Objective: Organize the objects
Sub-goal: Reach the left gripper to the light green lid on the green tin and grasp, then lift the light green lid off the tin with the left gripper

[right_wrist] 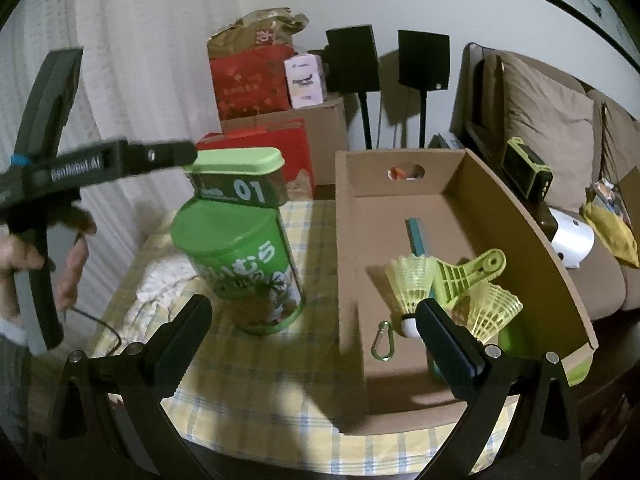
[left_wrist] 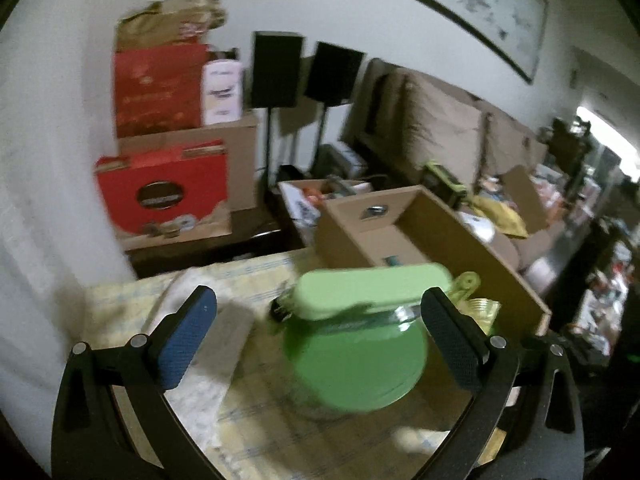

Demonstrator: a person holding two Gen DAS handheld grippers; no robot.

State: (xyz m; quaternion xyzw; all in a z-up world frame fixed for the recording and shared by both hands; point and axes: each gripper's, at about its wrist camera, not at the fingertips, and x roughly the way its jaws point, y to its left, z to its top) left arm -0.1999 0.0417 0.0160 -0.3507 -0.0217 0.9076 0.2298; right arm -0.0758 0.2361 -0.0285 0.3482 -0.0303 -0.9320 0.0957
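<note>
A green round canister (right_wrist: pixel 244 268) stands on the checked tablecloth, with a small green-lidded tin (right_wrist: pixel 240 182) marked 01 lying on top of it. In the left wrist view the canister (left_wrist: pixel 360 360) and the tin (left_wrist: pixel 368 288) sit between my left gripper's (left_wrist: pixel 320 320) wide-open fingers, blurred. From the right wrist view the left gripper (right_wrist: pixel 176 152) reaches to the tin's lid from the left. My right gripper (right_wrist: pixel 316 324) is open and empty in front of the cardboard box (right_wrist: pixel 460 184), which holds yellow shuttlecocks (right_wrist: pixel 412 276), a green clip (right_wrist: pixel 468 276) and a carabiner (right_wrist: pixel 382 342).
Red boxes (right_wrist: pixel 256 80) and cartons are stacked behind the table by the curtain. Two black speakers (right_wrist: pixel 354 60) on stands are at the back wall. A brown sofa (right_wrist: pixel 552 132) with cushions and clutter stands right of the box. A cable (right_wrist: pixel 108 328) lies on the cloth.
</note>
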